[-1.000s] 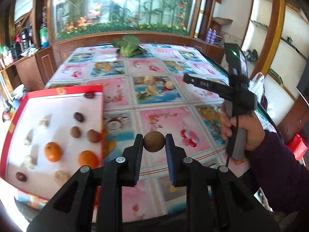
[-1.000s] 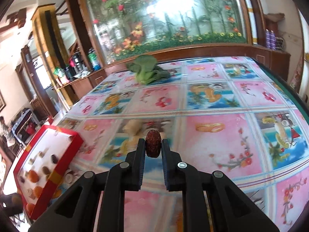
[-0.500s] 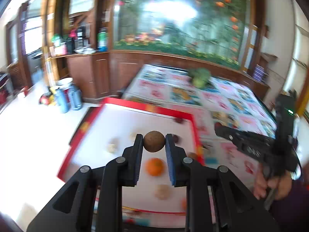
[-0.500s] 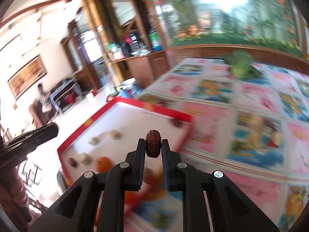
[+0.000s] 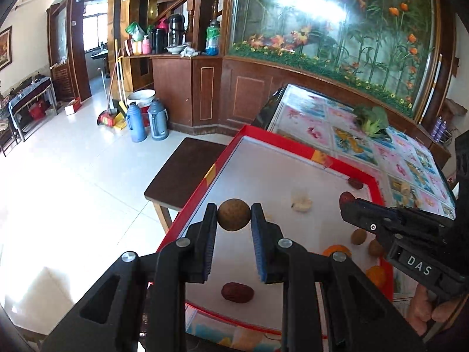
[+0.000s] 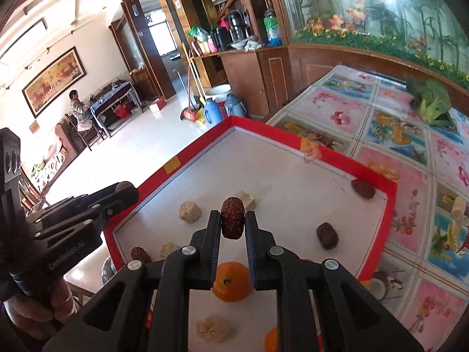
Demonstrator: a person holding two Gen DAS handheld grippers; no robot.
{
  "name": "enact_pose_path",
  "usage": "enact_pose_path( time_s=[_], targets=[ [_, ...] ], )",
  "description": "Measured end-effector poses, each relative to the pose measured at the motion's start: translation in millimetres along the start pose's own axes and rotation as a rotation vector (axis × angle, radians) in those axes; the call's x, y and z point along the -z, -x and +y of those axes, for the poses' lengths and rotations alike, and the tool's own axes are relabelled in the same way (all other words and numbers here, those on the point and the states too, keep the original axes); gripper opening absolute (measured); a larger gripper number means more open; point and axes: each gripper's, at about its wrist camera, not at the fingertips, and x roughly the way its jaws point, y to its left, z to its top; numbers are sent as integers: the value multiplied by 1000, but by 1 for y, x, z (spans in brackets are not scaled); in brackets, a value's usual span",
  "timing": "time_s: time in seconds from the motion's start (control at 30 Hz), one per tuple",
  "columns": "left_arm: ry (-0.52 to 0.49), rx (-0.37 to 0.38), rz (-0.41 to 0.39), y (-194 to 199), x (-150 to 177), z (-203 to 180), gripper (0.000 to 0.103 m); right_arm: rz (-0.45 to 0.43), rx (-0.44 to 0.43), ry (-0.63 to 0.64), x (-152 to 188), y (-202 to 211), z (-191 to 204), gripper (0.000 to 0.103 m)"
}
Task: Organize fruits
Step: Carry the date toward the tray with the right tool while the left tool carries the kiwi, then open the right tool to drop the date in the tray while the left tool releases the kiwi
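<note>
**Both tools carrying fruit over the red tray**

The left tool (image 5: 234, 215) is clamping a round brown longan (image 5: 233, 214) between its blue-padded fingers, holding it in the air above the near-left part of the red-rimmed tray (image 5: 205, 182). The right tool (image 6: 232, 222) is gripping a wrinkled red date (image 6: 232, 218) upright between its fingertips, hovering over the middle of the same tray (image 6: 293, 138).

In the left wrist view, the tray's white floor is carrying a red date (image 5: 237, 292) just below the tool, a pale walnut piece (image 5: 301, 201) further in, two more dates (image 5: 355, 183) near the far right corner, two brown longans (image 5: 358, 236) and two oranges (image 5: 376, 275) along the right side. The right tool (image 5: 348, 205) is reaching in from the right, a hand (image 5: 422, 311) showing below it.

In the right wrist view, an orange (image 6: 232, 282) is lying directly beneath the tool, with a pale walnut piece (image 6: 215, 329) below it, another walnut piece (image 6: 190, 211) to the left, a dark date (image 6: 327, 235) to the right and one more date (image 6: 363, 188) in the far right corner. The left tool (image 6: 123, 190) is entering from the left over the tray's edge.

The tray is sitting at the corner of the desk (image 6: 410, 158), which is covered with a fruit-patterned cloth; a leafy green vegetable (image 6: 433, 102) is lying at its far side.
</note>
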Motion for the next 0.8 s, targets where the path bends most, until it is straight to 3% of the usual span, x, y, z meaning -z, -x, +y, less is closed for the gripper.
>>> enact_pose_path(
  time_s=[0.27, 0.8],
  targets=[
    [13, -28, 69, -23, 7, 8, 25, 63, 8, -15, 6, -19, 5, 14],
    [11, -46, 123, -37, 12, 8, 25, 117, 27, -26, 11, -32, 4, 14]
  ],
)
